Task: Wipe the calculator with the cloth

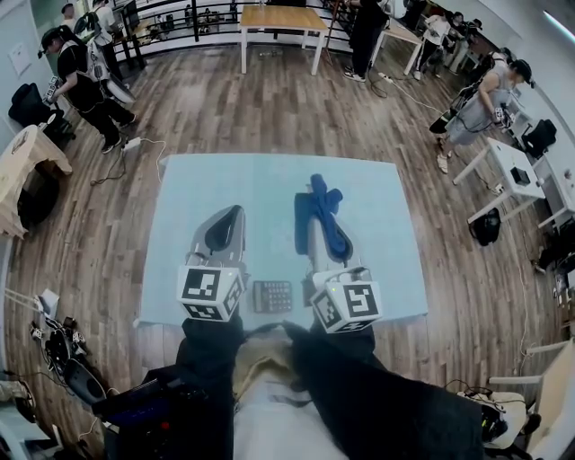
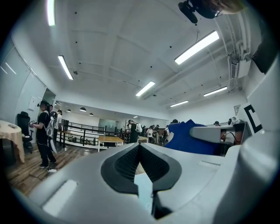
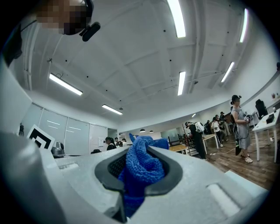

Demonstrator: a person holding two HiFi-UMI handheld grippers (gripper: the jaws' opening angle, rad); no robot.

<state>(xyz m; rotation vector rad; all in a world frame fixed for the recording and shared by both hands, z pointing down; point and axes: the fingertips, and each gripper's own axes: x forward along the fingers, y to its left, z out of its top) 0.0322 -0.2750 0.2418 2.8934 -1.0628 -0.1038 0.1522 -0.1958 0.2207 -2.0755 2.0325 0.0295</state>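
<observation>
Nearest the person, the calculator [image 1: 272,296] lies flat on the worktop [image 1: 202,193], close to its near edge. In the head view it shows between the marker cubes of the left tool [image 1: 232,220] and the right tool [image 1: 316,216]. Neither tool touches it, and neither does the cloth [image 1: 320,199]. Both tools point away from the person, side by side over the pale blue worktop. The left tool [image 2: 139,148] has its jaws together, dark pads meeting at the tips, with nothing between them. The right tool [image 3: 140,164] is clamped on the blue cloth [image 3: 142,162]. The cloth bunches up above the pads and, in the head view, hangs down both sides of the jaws, clear of the calculator. Both gripper views look across the room and up at the ceiling lights. Beyond the worktop is wooden floor [image 1: 269,108], then a wooden table [image 1: 280,18] at the far side. Several people stand around the room's edges.
</observation>
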